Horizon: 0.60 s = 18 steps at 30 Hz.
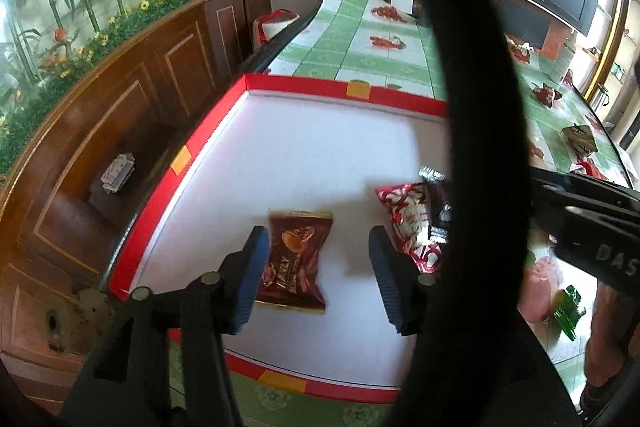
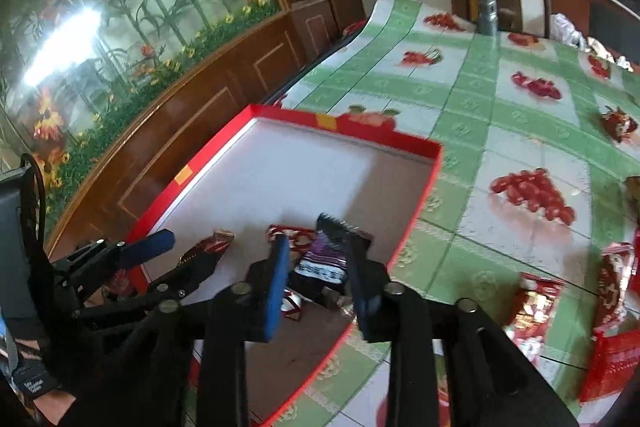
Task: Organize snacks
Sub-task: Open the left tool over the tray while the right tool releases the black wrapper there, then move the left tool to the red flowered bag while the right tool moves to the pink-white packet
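A shallow red box with a white floor (image 1: 304, 147) lies on the table; it also shows in the right wrist view (image 2: 280, 167). In it lie a brown snack packet (image 1: 298, 259), a red and white packet (image 1: 412, 223) and a dark purple packet (image 2: 326, 263). My left gripper (image 1: 316, 275) is open just above the box floor, its fingers astride the brown packet without gripping it. My right gripper (image 2: 320, 283) is open above the purple packet, which lies between its fingers. The left gripper also shows in the right wrist view (image 2: 176, 259).
A green and white checked tablecloth (image 2: 500, 131) covers the table. Several loose snack packets (image 2: 618, 125) lie on it at the right, also in the left wrist view (image 1: 580, 139). A wooden cabinet wall (image 1: 120, 115) runs along the left. A black cable (image 1: 480, 107) crosses the left wrist view.
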### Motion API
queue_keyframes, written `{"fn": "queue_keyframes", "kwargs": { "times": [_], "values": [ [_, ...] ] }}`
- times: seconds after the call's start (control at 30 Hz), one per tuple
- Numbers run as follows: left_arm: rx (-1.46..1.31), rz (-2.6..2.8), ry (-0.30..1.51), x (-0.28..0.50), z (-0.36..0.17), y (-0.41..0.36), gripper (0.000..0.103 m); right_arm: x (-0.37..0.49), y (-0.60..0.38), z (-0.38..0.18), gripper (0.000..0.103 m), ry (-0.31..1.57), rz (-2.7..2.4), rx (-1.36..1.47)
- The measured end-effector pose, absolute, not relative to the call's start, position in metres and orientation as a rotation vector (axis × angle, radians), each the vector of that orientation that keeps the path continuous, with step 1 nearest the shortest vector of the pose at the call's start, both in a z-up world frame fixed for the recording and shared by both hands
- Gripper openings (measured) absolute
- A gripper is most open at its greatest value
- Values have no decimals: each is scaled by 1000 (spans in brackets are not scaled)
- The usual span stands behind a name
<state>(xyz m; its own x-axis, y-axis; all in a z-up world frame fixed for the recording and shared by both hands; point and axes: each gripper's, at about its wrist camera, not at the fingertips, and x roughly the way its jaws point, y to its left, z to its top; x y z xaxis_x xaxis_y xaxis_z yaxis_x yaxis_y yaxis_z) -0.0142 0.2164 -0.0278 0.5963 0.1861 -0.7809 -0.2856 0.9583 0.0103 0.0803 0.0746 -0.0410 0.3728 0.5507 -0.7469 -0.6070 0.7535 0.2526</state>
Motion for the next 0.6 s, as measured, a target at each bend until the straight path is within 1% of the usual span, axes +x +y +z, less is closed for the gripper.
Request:
{"fn": "queue_keyframes", "kwargs": {
  "times": [0.03, 0.1, 0.13, 0.2, 0.37, 0.5, 0.6],
  "values": [
    [-123, 271, 885, -15, -25, 215, 53, 80, 70, -38, 36, 922, 737, -59],
    [-128, 263, 874, -15, -21, 213, 54, 78, 57, -31, 44, 906, 716, -41],
    [-131, 258, 870, -15, -20, 210, 54, 77, 50, -28, 46, 895, 701, -38],
    [-132, 247, 864, -15, -16, 204, 55, 74, 35, -22, 55, 874, 666, -34],
    [-128, 192, 852, -13, -11, 181, 55, 63, -4, -15, 57, 846, 535, -76],
    [-102, 141, 855, -9, -9, 154, 55, 57, -34, -14, 63, 837, 417, -106],
    [-84, 115, 857, -6, -8, 137, 58, 52, -55, -11, 64, 832, 344, -120]
  ]
}}
